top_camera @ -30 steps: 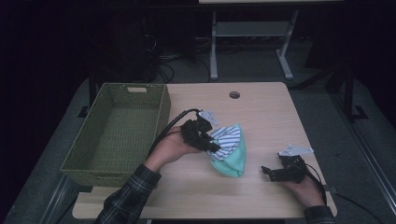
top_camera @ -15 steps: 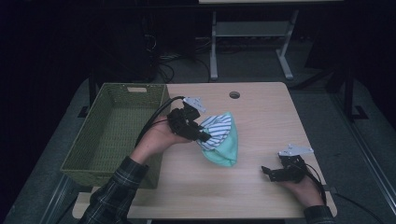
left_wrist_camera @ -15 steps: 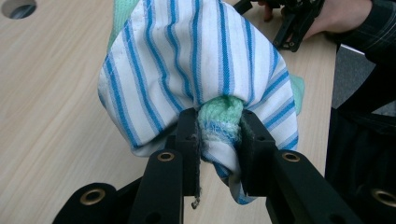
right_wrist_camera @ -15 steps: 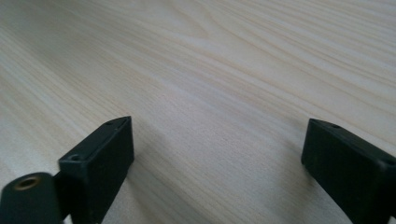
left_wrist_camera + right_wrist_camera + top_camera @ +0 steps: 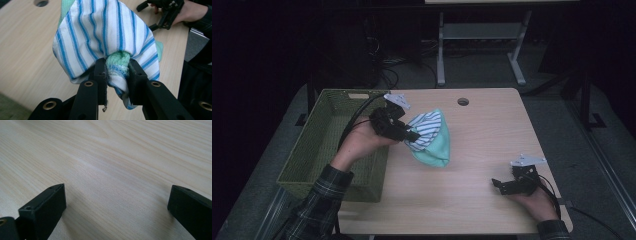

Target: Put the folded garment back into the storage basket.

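Bench point(image 5: 482, 150) pale wood, cable hole at 12 o'clock. Green wicker basket point(image 5: 312, 150) at 9 o'clock edge. Striped-and-mint cloth point(image 5: 432, 137) bunched, lifted near centre beside basket. Left tool point(image 5: 409, 134) clamped on cloth fold. Right tool point(image 5: 499, 184) at 4 o'clock, jaws just spread wide, nothing between.

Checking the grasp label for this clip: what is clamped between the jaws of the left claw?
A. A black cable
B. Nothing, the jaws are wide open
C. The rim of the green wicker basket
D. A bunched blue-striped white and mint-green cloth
D: in the left gripper view the left claw pinches a gathered fold of the striped and mint-green cloth, lifted beside the basket in the high view.
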`<state>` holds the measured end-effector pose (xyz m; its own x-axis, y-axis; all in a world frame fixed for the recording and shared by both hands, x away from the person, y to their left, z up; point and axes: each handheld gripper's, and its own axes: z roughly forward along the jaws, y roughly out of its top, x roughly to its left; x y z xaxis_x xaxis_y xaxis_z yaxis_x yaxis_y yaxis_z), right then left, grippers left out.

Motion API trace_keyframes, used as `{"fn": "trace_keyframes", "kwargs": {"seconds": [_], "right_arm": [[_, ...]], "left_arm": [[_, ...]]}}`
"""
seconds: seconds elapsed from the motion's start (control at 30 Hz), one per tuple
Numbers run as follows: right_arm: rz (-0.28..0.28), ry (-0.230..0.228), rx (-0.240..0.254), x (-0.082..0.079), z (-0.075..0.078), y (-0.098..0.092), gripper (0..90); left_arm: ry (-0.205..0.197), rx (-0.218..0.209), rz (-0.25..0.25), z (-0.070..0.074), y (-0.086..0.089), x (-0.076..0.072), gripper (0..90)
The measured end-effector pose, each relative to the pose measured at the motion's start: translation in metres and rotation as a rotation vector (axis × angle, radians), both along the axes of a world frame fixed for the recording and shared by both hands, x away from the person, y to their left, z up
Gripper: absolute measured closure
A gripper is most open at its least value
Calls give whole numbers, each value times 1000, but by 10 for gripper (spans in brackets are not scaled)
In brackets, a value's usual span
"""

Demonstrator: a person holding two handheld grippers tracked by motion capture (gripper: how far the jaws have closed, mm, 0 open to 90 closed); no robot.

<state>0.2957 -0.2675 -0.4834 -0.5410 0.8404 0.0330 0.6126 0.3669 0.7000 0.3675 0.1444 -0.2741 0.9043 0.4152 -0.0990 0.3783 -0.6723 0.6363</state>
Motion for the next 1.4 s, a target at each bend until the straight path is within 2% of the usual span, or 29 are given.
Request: {"fn": "trace_keyframes", "kwargs": {"seconds": [0.07,0.13,0.4,0.63,0.93,1.4], "right_arm": [[0,0,0,0,0,0,15],[0,0,0,0,0,0,15],[0,0,1,0,0,0,16],[4,-1,0,0,0,0,16],[6,-3,0,0,0,0,16],[13,-6,2,0,0,0,16]], "left_arm": [[-8,5,12,3,9,1,723],[-9,-11,48,5,18,1,723],[-18,-6,102,11,45,2,723],[-29,-21,159,15,68,3,723],[-40,-26,249,16,99,6,723],[-49,-57,379,9,148,1,722]]}}
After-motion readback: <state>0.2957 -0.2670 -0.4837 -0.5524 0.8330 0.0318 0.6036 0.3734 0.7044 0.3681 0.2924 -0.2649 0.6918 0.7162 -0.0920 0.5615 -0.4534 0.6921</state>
